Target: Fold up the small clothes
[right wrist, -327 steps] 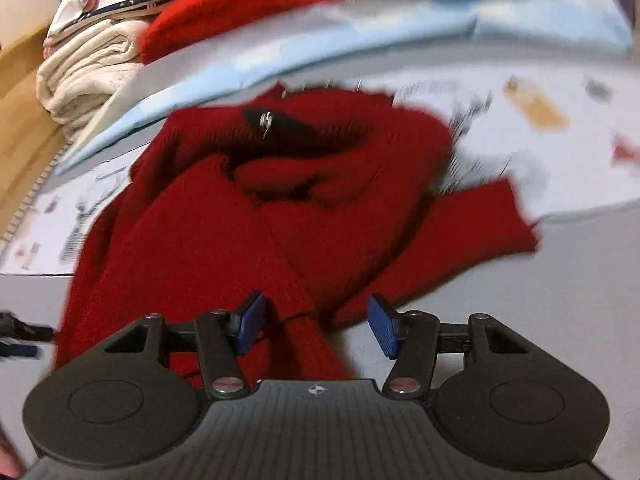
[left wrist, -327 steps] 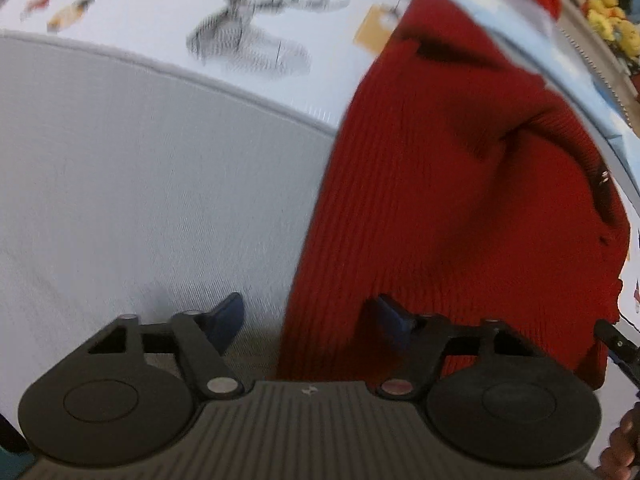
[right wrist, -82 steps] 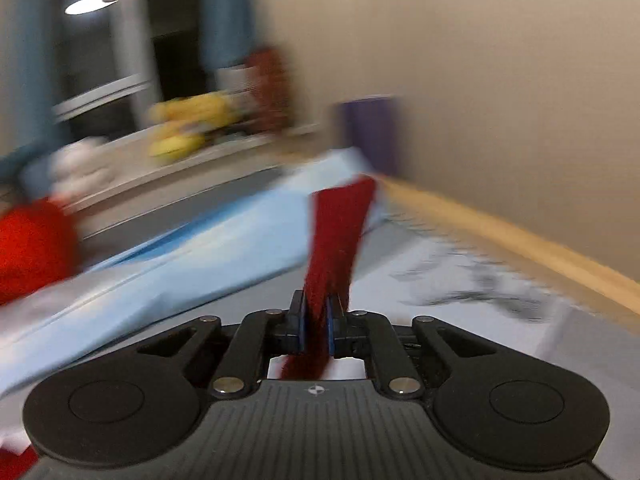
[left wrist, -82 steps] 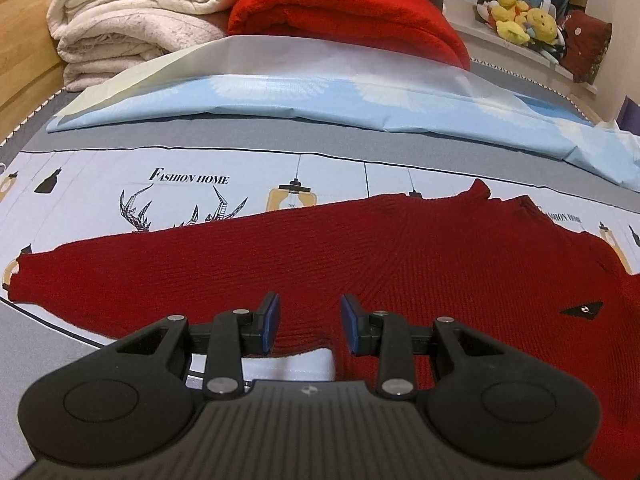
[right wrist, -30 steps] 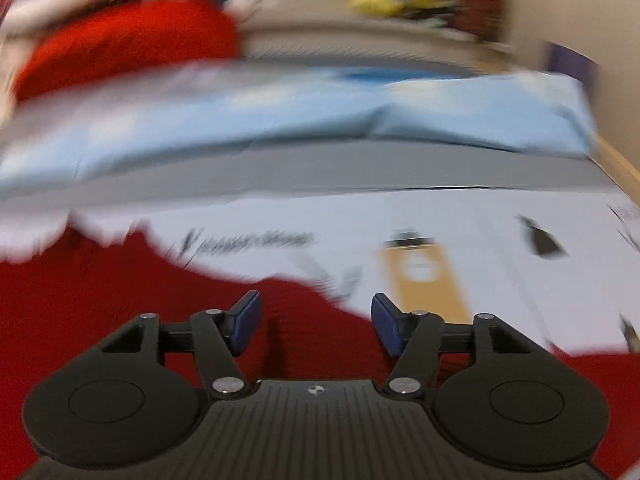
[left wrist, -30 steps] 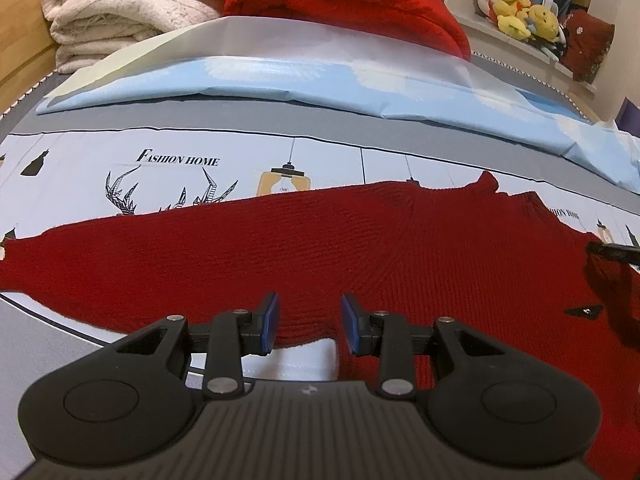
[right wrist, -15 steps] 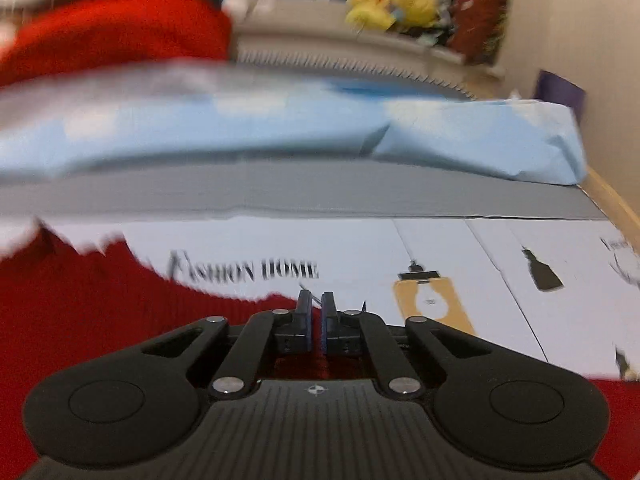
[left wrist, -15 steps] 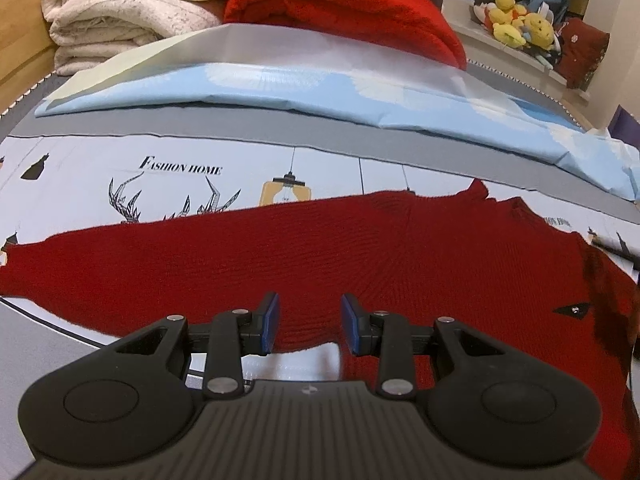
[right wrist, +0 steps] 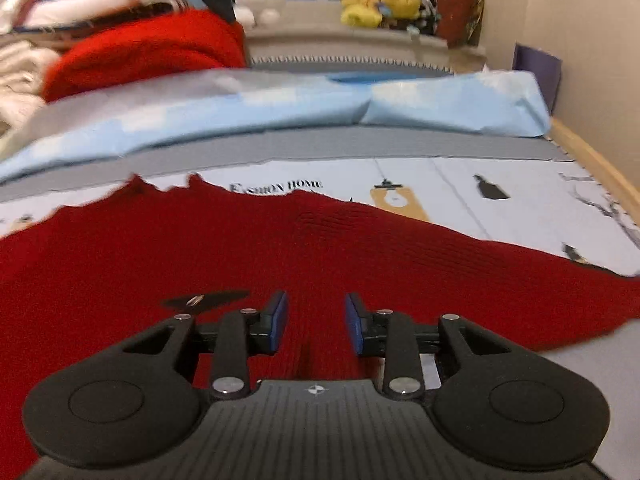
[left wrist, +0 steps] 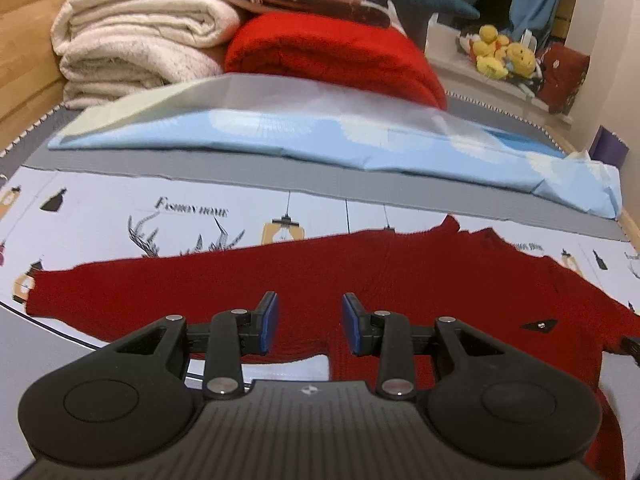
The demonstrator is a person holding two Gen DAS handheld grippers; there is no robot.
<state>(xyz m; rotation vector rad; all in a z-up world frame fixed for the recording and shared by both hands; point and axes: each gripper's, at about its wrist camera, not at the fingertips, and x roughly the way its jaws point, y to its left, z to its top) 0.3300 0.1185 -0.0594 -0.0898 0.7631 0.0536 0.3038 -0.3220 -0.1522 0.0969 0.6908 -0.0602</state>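
A dark red knit sweater [left wrist: 400, 272] lies spread flat on the printed white sheet [left wrist: 120, 208], one sleeve stretched out to the left [left wrist: 100, 296]. It has a small dark chest badge [left wrist: 540, 325]. My left gripper [left wrist: 308, 324] is open and empty, low over the sweater's near edge by the left underarm. In the right wrist view the sweater [right wrist: 200, 248] fills the middle, its other sleeve running to the right [right wrist: 520, 288]. My right gripper [right wrist: 316, 322] is open and empty just above the sweater body, next to the badge [right wrist: 204, 300].
A folded light blue sheet [left wrist: 320, 136] lies across the bed behind the sweater. Stacked cream blankets [left wrist: 132, 48] and a bright red blanket [left wrist: 340, 56] sit at the back left. Yellow plush toys [left wrist: 504, 56] stand on a ledge. A wooden bed edge [right wrist: 592, 160] runs along the right.
My right gripper was shut half a second ago and has opened; it now sits lower over the sweater body. My left gripper stays open in about the same place.
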